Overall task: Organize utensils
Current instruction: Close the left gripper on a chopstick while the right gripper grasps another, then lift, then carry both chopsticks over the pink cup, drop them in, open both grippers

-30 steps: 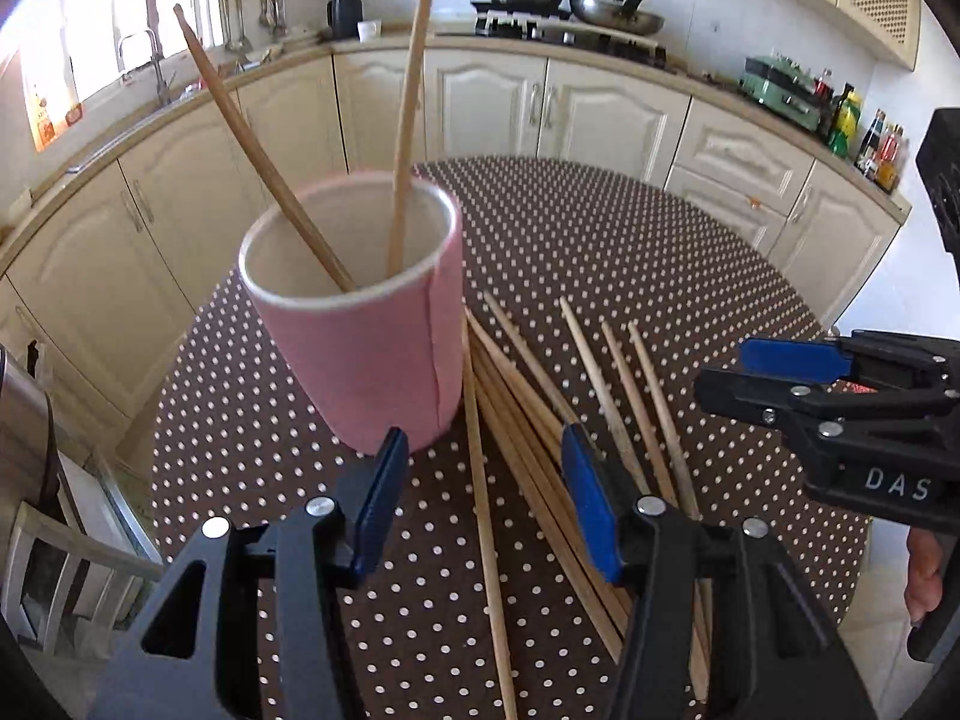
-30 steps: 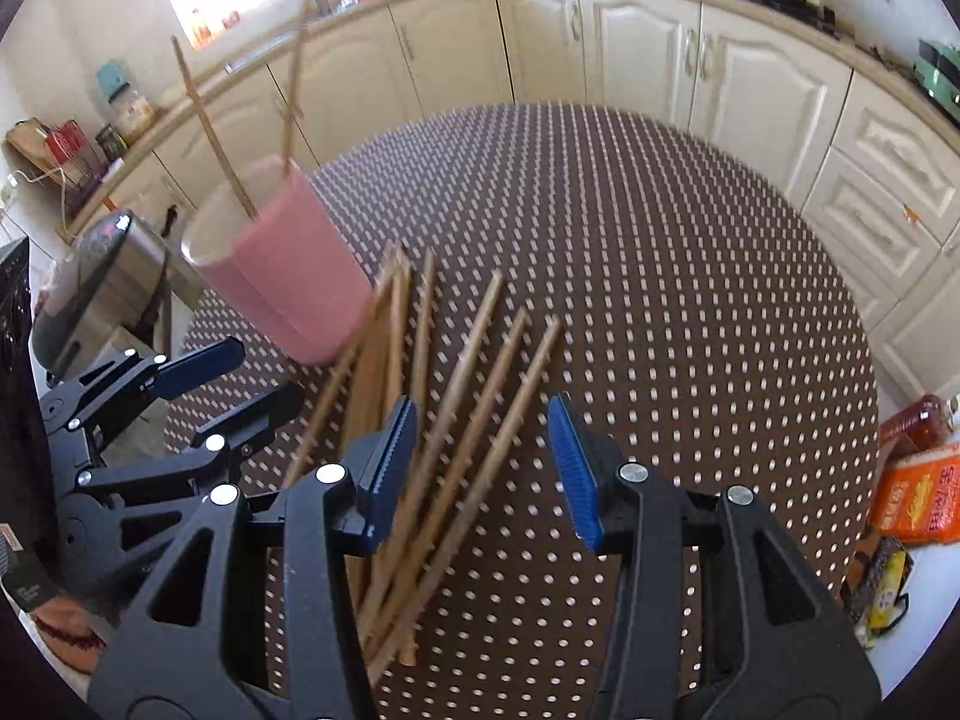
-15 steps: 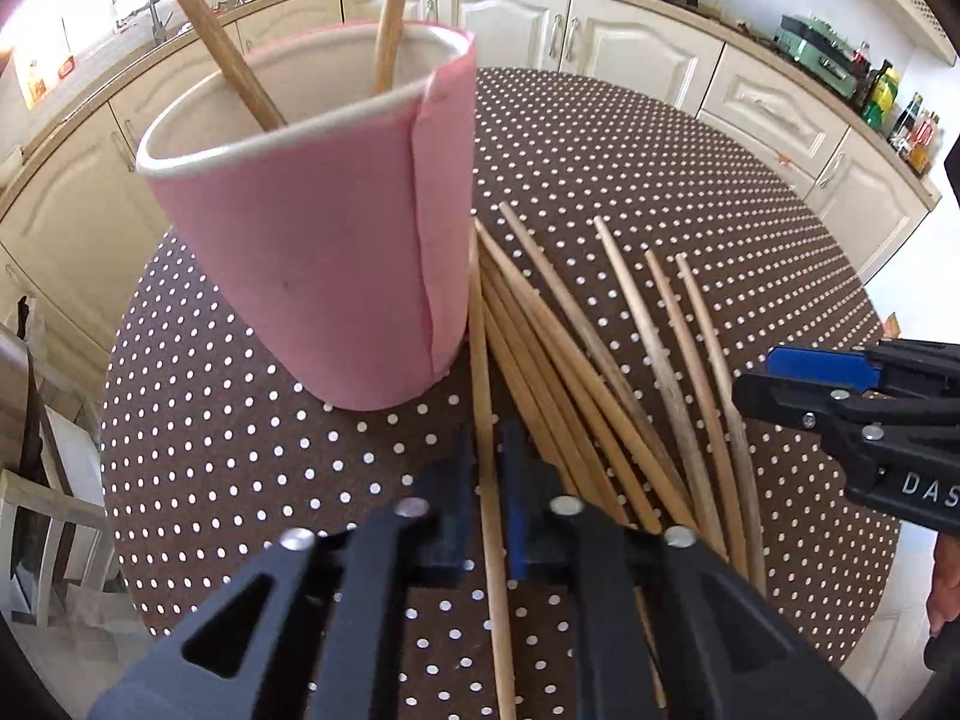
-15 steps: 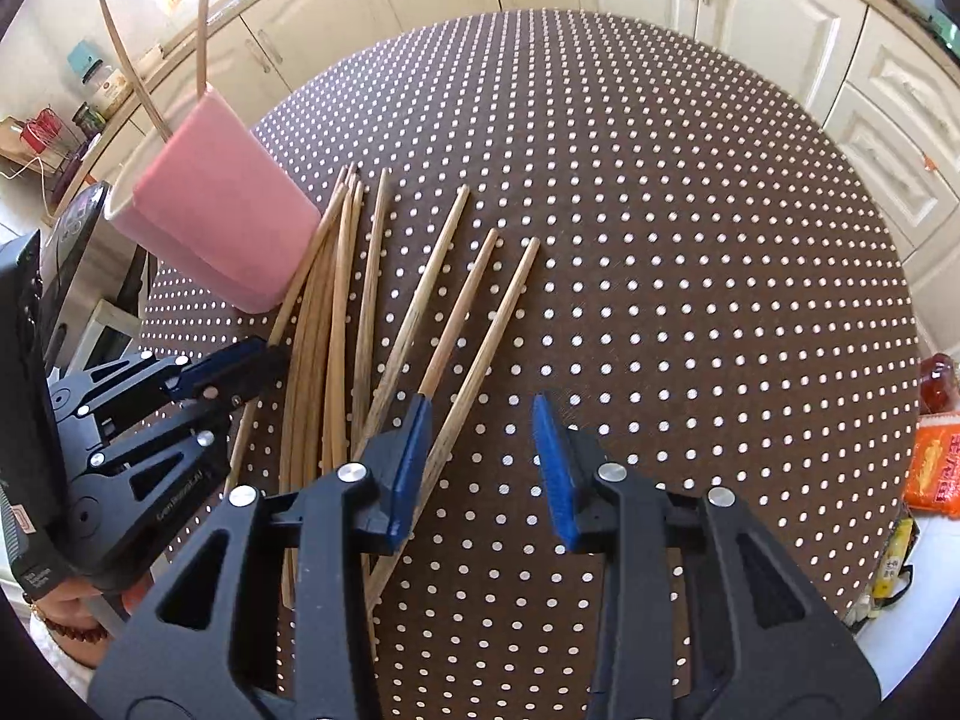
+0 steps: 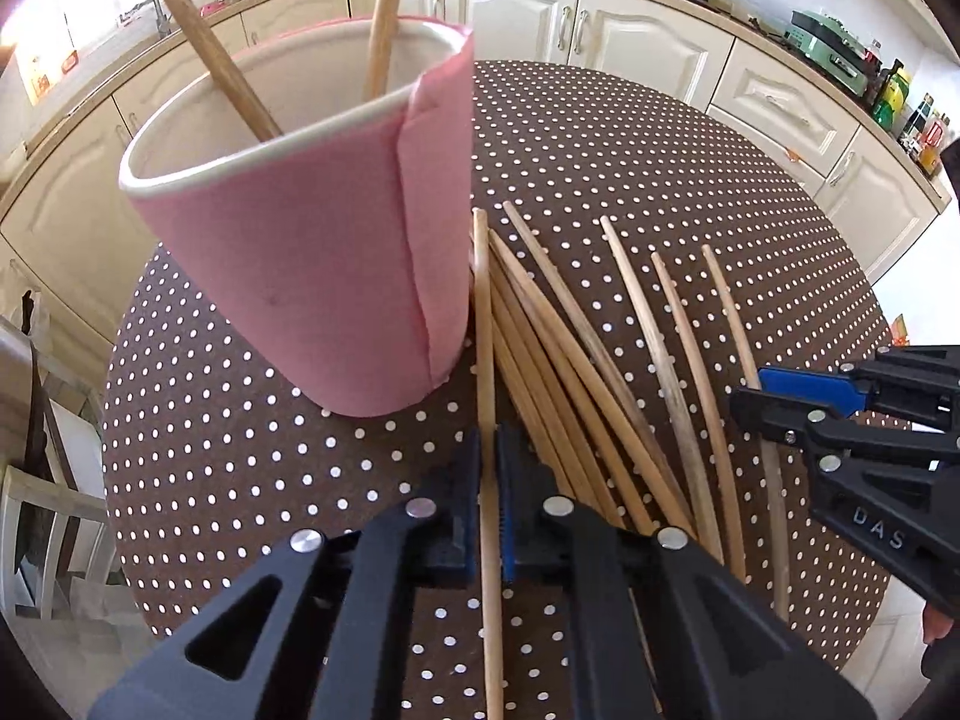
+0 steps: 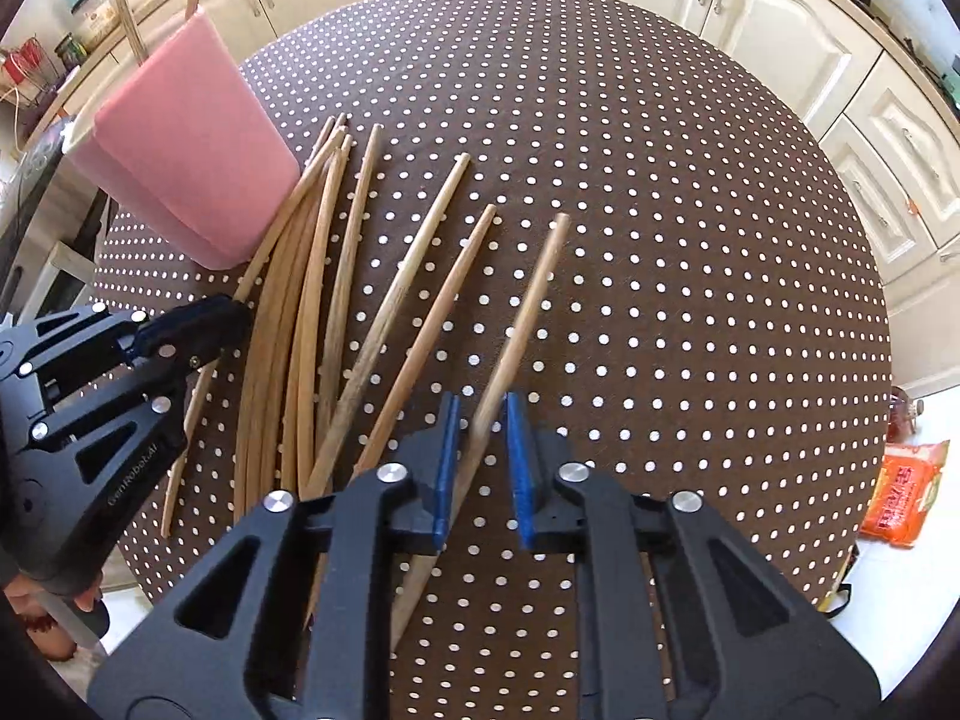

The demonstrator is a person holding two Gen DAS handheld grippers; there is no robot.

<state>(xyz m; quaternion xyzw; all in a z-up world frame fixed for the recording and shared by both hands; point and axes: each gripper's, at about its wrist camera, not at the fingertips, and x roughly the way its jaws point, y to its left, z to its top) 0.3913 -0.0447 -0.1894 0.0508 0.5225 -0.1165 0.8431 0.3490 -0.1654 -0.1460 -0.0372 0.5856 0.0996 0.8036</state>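
**A:** So, left gripper (image 5: 489, 501) status?

**B:** Fingers pinched tight on one chopstick (image 5: 485, 372). It's the leftmost of the pile, running along the base of the pink cup (image 5: 312, 276), just beside it or touching, can't tell.

**A:** Right gripper (image 6: 483, 456)?

**B:** Fingers narrow around the rightmost chopstick (image 6: 528, 312). Stick sits between the blue pads (image 6: 445, 462); small gap shows on the right pad's side, so can't tell if it's actually clamped. The stick looks blurred and its tip appears raised off the cloth.

**A:** Rest of the utensils?

**B:** Loose chopsticks (image 6: 312, 324) fanned flat on the polka-dot tablecloth (image 6: 660, 180), between the two grippers. Bunched tight near the cup, spread apart toward the right. Two chopsticks (image 5: 384, 18) stand inside the cup, leaning on its rim.

**A:** Cup itself?

**B:** Upright at the table's left edge, pink sleeve with a seam facing the left wrist camera.
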